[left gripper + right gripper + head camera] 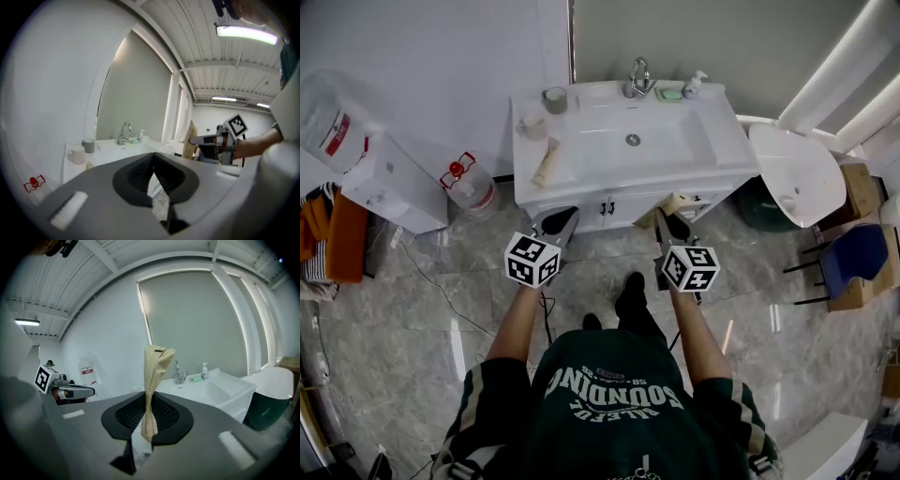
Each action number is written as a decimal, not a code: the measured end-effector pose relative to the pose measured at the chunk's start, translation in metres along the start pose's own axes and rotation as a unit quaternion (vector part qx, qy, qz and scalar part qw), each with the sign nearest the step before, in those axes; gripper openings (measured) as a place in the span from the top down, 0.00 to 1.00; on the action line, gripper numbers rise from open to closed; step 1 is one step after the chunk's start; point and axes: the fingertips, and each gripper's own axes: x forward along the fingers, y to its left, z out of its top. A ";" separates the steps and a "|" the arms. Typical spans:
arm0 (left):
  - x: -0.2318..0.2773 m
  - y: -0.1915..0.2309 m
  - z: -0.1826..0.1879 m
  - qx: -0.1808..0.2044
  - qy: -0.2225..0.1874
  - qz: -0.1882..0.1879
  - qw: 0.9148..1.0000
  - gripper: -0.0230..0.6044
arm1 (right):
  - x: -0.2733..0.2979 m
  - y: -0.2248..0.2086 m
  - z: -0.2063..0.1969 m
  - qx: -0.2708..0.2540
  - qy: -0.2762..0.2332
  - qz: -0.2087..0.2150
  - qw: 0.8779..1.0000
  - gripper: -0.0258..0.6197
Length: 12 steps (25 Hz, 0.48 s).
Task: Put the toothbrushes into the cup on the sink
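A white sink counter [727, 150] stands ahead of me. At its left end are a grey cup [554, 99] and a pale mug [532, 126], and a toothbrush in beige wrapping [547, 161] lies flat in front of them. My right gripper [667, 223] is shut on a second beige wrapped toothbrush [675, 203], held before the cabinet, short of the counter. In the right gripper view this wrapped toothbrush [157, 376] stands upright between the jaws. My left gripper [555, 225] hangs level with it, jaws together with nothing in them [154, 180].
A faucet [638, 77], a soap dish [669, 94] and a pump bottle [694, 84] line the back of the basin. A water dispenser [384, 178] stands at the left, with a bottle [467, 183] beside it. A toilet [797, 173] and a blue chair [853, 258] are at the right.
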 end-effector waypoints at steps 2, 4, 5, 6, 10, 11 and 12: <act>0.004 0.004 -0.001 -0.001 0.000 0.000 1.000 0.88 | 0.004 -0.004 -0.002 0.001 0.001 -0.003 1.000 0.89; 0.009 0.008 -0.002 -0.003 0.000 0.001 1.000 0.88 | 0.010 -0.010 -0.003 0.003 0.003 -0.005 1.000 0.89; 0.012 0.010 -0.002 -0.004 0.001 0.002 1.000 0.88 | 0.014 -0.013 -0.003 0.004 0.004 -0.005 1.000 0.89; 0.015 0.013 -0.002 -0.006 0.001 0.003 1.000 0.88 | 0.018 -0.015 -0.002 0.006 0.005 -0.004 1.000 0.89; 0.031 0.026 0.002 -0.007 0.001 0.010 1.000 0.88 | 0.041 -0.026 0.006 0.009 0.003 0.002 1.000 0.89; 0.035 0.030 0.003 -0.008 0.002 0.012 1.000 0.88 | 0.047 -0.028 0.007 0.010 0.004 0.004 1.000 0.89; 0.039 0.034 0.004 -0.009 0.003 0.014 1.000 0.88 | 0.054 -0.031 0.009 0.011 0.005 0.007 1.000 0.89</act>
